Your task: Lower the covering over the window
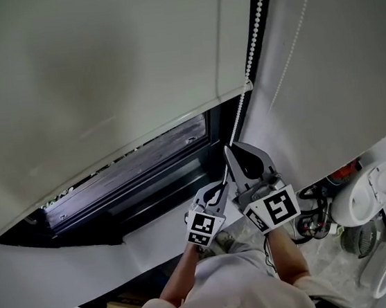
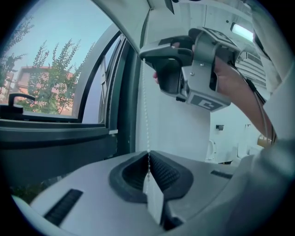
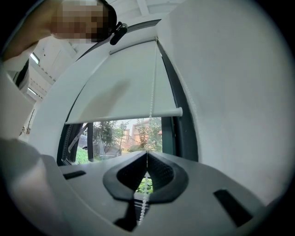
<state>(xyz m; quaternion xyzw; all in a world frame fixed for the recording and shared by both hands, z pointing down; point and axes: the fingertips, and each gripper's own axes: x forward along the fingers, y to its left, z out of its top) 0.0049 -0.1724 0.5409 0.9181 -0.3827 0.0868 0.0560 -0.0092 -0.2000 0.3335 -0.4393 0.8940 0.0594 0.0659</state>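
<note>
Head view looks down at a white blind (image 1: 93, 78) that covers most of the window (image 1: 146, 169). A dark strip of glass and frame shows under the blind's bottom edge. A bead chain (image 1: 254, 34) hangs down the right side of the window, next to a plain white wall (image 1: 335, 62).

Both tools are on that chain, one above the other. The right tool (image 1: 229, 154) is higher, and its jaws are pressed together on the beads. The left tool (image 1: 220, 194) is just below it. Its jaws are also pinched tight on the chain, and a small white piece (image 2: 154, 200) on the chain sits between them.

Green trees (image 2: 55, 78) and blue sky show outside. Low on the right, a white toilet (image 1: 372, 190) stands on a pale tiled floor (image 1: 332, 265). A wide white sill (image 1: 55, 278) runs under the window.
</note>
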